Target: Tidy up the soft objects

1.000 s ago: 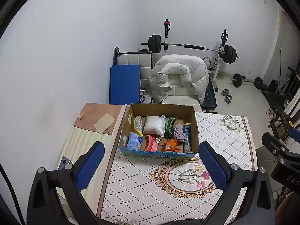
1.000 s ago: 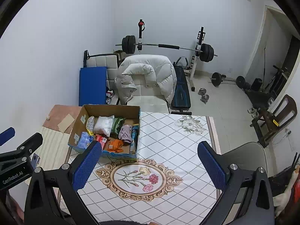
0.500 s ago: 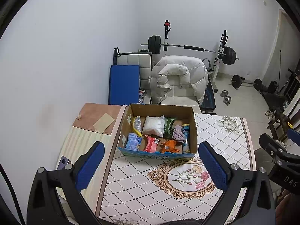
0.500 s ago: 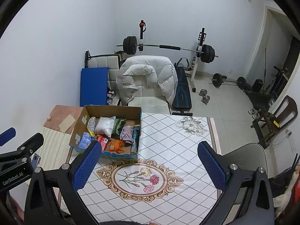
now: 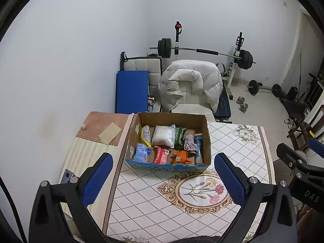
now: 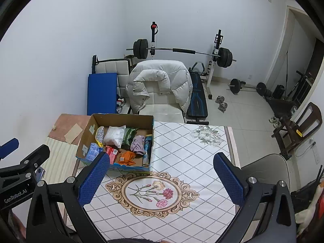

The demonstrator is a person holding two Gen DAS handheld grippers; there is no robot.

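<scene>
An open cardboard box stands at the far left of the table. It holds a white pouch, a green packet, a mauve cloth, an orange item, a red packet, a light blue packet and a blue tube. My left gripper is open and empty, held above the table short of the box. My right gripper is open and empty over the table's middle.
The table has a white diamond-pattern cloth with a flower medallion. A chair with a white puffy jacket stands behind the table. A barbell rack and dumbbells are beyond. A striped mat lies left of the table.
Both grippers have drifted slightly; the box sits a little further right and higher in each view. Both stay open and empty.
</scene>
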